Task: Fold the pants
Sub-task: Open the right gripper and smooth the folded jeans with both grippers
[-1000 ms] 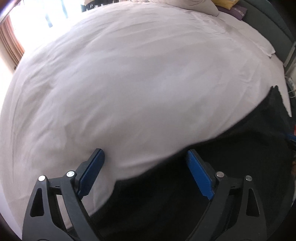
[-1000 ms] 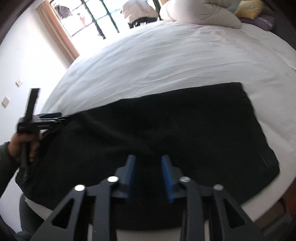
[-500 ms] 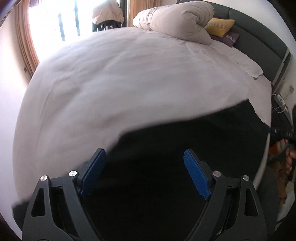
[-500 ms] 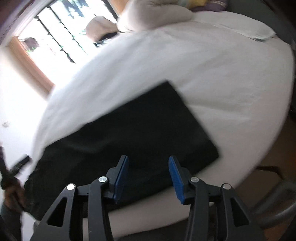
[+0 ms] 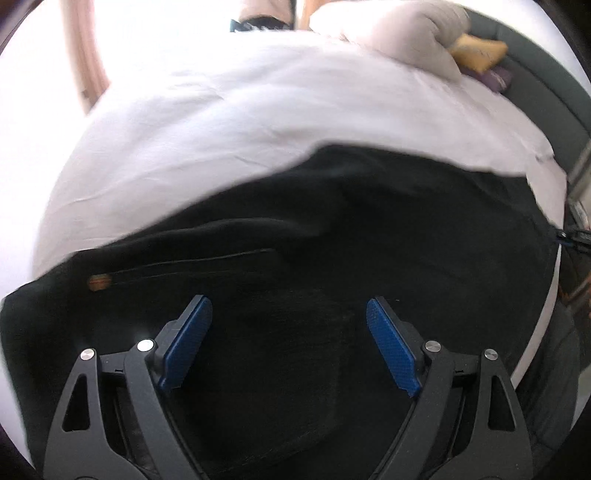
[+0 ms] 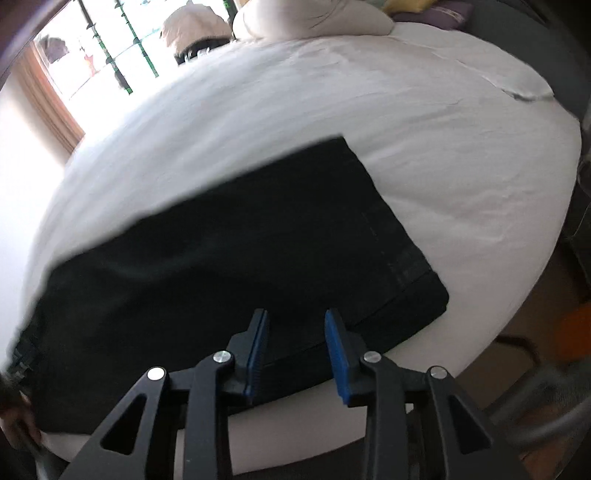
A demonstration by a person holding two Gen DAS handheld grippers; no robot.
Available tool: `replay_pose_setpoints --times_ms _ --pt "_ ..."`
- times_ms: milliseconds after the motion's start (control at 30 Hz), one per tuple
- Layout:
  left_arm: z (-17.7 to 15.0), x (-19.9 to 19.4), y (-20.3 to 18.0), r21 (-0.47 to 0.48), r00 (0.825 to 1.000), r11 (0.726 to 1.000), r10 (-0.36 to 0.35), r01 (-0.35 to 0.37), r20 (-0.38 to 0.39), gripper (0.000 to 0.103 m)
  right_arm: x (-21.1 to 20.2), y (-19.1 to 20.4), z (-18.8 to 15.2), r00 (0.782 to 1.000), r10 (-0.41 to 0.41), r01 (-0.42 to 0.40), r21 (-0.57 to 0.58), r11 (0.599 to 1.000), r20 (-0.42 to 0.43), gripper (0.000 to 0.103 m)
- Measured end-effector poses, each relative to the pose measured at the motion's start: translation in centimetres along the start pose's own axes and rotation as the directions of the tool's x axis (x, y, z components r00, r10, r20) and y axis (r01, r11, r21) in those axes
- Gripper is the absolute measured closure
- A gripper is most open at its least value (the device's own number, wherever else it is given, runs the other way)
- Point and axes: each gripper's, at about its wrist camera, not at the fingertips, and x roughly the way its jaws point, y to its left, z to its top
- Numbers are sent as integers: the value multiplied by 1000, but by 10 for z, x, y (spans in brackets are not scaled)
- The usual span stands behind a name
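Pants (image 6: 236, 258), one black pair, lie flat on the bed (image 6: 461, 155) along its near edge, stretched lengthwise; the hem end shows stitched seams and stops short of the bed's right side. Two tongs are in view, one per hand. Left tongs (image 5: 290, 347) hover over the pants' pocket end with blue pads (image 5: 186, 345) spread wide, gripping nothing. Right tongs (image 6: 297, 354) hang above the pants' near edge close to the hem, pads partly apart with a clear gap, also holding nothing. One zipper pocket (image 5: 184, 264) with a small orange tab runs across the cloth just beyond the left tongs. Beyond the pants' far edge, white sheet runs uncovered to the top of the bed, where one rolled duvet (image 5: 399, 33), one yellow pillow (image 5: 476, 51) and one purple pillow (image 5: 496, 79) sit against the grey headboard (image 5: 543, 85). One window (image 6: 96, 55) stands past the bed. Right of the hem, white sheet is bare out to the bed's side.
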Motion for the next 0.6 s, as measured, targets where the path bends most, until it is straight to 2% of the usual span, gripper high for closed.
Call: replay_pose_setpoints --times_ms 33,67,133,200,233,300,367,400,433,500,567,600 --pt "-4 -14 8 -21 1000 1000 3 -2 31 17 -8 13 -1 998 65 -65 -11 998 19 67" --pt "-13 -32 10 -36 998 999 4 -2 55 17 -14 23 -5 994 104 -103 -31 994 26 59" --pt "-27 -51 20 -53 996 998 25 -21 83 17 -19 71 -15 976 216 -212 -133 968 15 52" --pt "-41 -62 42 -68 993 995 76 -70 91 17 -11 107 -24 956 291 -290 -197 937 -23 47" --pt "-48 -63 56 -94 993 992 94 -87 75 17 -4 117 -28 953 301 -303 -214 929 -46 46" --pt "-55 -58 82 -149 992 983 113 -104 49 17 20 136 -34 951 294 -308 -216 926 -97 46" --pt "-68 -45 109 -181 995 980 93 -84 44 17 49 139 -39 961 226 -255 -197 947 -160 48" --pt "-73 -46 114 -166 995 985 60 -46 80 17 51 135 -44 963 212 -243 -195 950 -163 51" --pt "-77 -49 114 -136 994 990 55 -41 98 17 50 132 -44 963 224 -251 -194 948 -152 53" --pt "-83 -55 115 -102 993 993 69 -59 95 17 45 123 -44 978 159 -185 -208 961 -133 53" --pt "-78 -58 107 -115 994 991 80 -72 70 17 39 114 -39 991 67 -89 -198 976 -114 53" --pt "-74 -65 106 -132 994 988 88 -79 63 17 32 111 -35 993 60 -78 -172 982 -106 53"
